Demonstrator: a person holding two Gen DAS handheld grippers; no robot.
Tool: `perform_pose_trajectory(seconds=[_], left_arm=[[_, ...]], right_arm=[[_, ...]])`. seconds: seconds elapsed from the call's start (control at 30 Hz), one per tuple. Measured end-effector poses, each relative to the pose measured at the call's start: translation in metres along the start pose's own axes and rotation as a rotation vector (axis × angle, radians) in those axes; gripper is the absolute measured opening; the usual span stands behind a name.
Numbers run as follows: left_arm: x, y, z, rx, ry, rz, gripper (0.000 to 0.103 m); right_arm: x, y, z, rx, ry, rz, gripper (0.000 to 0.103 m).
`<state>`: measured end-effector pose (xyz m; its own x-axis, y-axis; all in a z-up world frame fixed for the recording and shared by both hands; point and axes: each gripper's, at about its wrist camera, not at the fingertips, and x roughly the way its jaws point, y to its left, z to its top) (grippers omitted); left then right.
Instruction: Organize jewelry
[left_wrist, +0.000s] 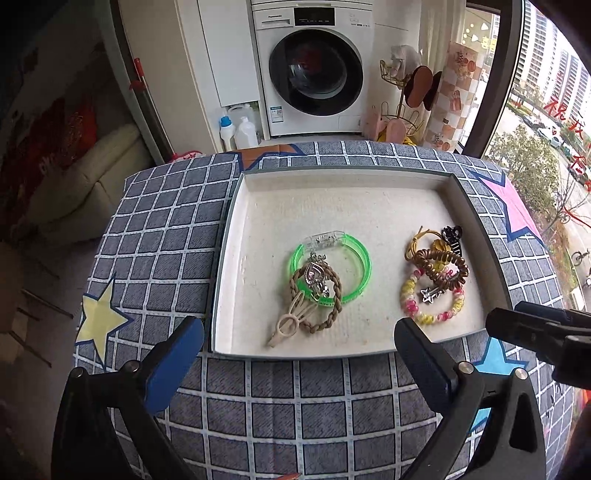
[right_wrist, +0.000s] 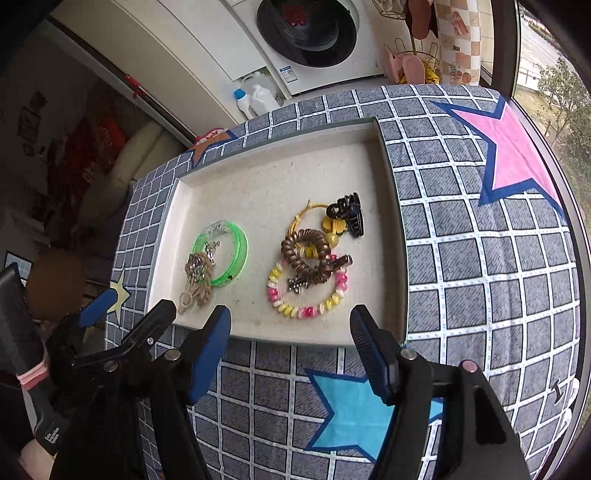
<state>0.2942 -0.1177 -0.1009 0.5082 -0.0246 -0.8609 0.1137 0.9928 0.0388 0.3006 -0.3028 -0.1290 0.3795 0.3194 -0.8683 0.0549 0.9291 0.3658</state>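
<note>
- Blue-padded fingers of the left gripper (left_wrist: 299, 354) sit closest to the lens, spread wide with nothing between them, over the near edge of the white tray (left_wrist: 236, 236).
- Right gripper (right_wrist: 290, 345) hangs beside it, its fingers parted and empty too; no earlier view is at hand to judge their motion.
- Jewelry lies in two heaps inside the tray: a green bangle (left_wrist: 360, 258), a braided tan band (left_wrist: 332, 291) and a cream clip (left_wrist: 286, 326) on the left; a brown spiral hair tie (left_wrist: 441, 264), a pink-and-yellow beaded bracelet (left_wrist: 432, 299) and a black claw clip (left_wrist: 454, 236) on the right.
- Likely trouble: the pieces overlap, so a pinch on one could drag its neighbours or lift a tangle. The smooth bangle may slip from the pads, and the spiral tie may spring free.
- With both grippers near together, their fingers could knock each other if they reach for the same heap.
- Hard to read: the silver charm (left_wrist: 314, 277) on the bangle and the small star-shaped piece (left_wrist: 430, 294) are too fine to identify, and what lies under the spiral tie is partly hidden.
- Checked cloth (left_wrist: 166, 236) covers the tabletop, so its surface is unseen.
</note>
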Motion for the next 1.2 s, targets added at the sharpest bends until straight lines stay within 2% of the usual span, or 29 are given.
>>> perform_pose_trajectory(seconds=[0.07, 0.13, 0.43, 0.5, 0.67, 1.2], left_arm=[[-0.009, 0.0, -0.008, 0.002, -0.009, 0.003, 0.103], [-0.018, 0.001, -0.015, 0.003, -0.02, 0.01, 0.103], [-0.055, 0.011, -0.039, -0.029, -0.067, 0.021, 0.103], [-0.061, 0.011, -0.042, -0.026, -0.079, 0.024, 0.103], [-0.073, 0.014, -0.051, -0.029, -0.098, 0.034, 0.103], [-0.096, 0.024, -0.059, -0.05, -0.165, 0.038, 0.103]], right_arm=[[-0.006, 0.002, -0.012, -0.009, -0.011, -0.031, 0.071], [-0.012, 0.005, -0.022, -0.018, -0.033, -0.064, 0.084], [-0.045, 0.023, -0.058, -0.087, -0.167, -0.2, 0.086], [-0.051, 0.027, -0.063, -0.094, -0.196, -0.213, 0.103], [-0.06, 0.033, -0.075, -0.099, -0.251, -0.241, 0.103], [-0.085, 0.049, -0.09, -0.129, -0.346, -0.27, 0.103]])
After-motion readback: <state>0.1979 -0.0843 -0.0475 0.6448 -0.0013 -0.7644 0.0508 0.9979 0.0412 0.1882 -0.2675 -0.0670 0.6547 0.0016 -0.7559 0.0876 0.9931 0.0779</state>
